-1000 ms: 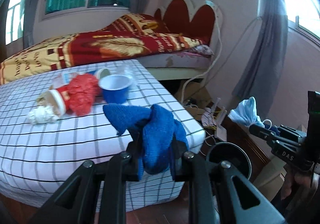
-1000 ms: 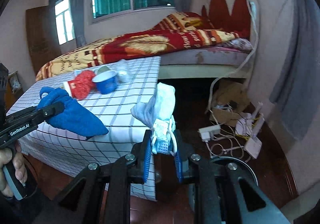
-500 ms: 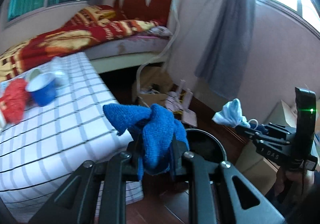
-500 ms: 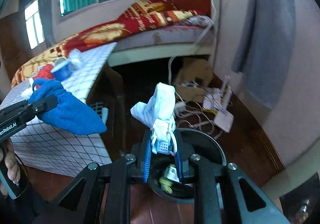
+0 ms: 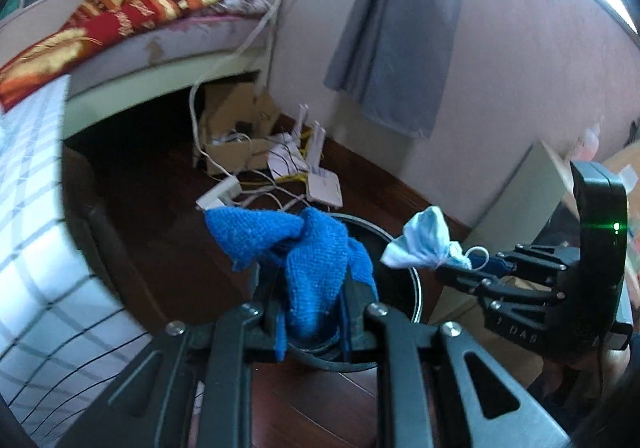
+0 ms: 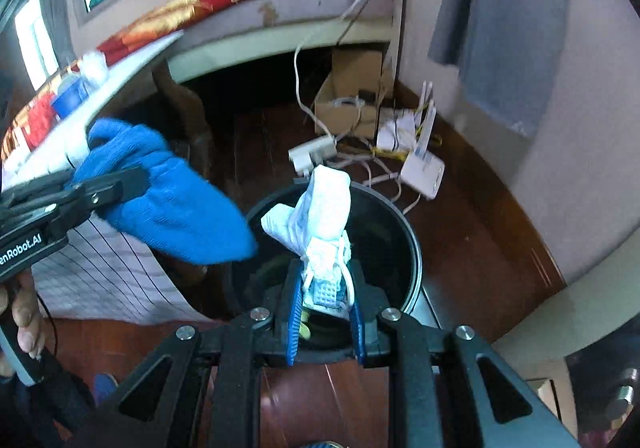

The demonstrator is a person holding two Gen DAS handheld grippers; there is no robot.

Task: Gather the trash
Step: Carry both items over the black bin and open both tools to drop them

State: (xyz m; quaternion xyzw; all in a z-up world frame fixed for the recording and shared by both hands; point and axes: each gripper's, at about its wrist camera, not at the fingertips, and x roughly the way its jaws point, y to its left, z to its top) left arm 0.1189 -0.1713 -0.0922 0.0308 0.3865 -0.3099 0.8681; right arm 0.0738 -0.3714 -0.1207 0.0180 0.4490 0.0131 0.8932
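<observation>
Both grippers loaded, both at the bin.

R gripper (image 6: 324,312): pinched narrow on crumpled face mask (image 6: 320,224). Mask stands up out of the pads, ear loops dangling by the tips. Trash bin (image 6: 414,244) directly below and just fwd of my R tips, open mouth up, some scraps already inside. Mask sits over the bin mouth, so drop axis = straight down.

L gripper (image 5: 312,322): clamped on blue cloth (image 5: 308,260), cloth bunched, flopping fwd over the near rim of the bin (image 5: 412,272).

Judgement: R is better centred over the opening; L hangs nearer the table-side rim. Checked tablecloth (image 5: 36,248) edge close on L side. Other trash remains on the table, far L in the R view.
</observation>
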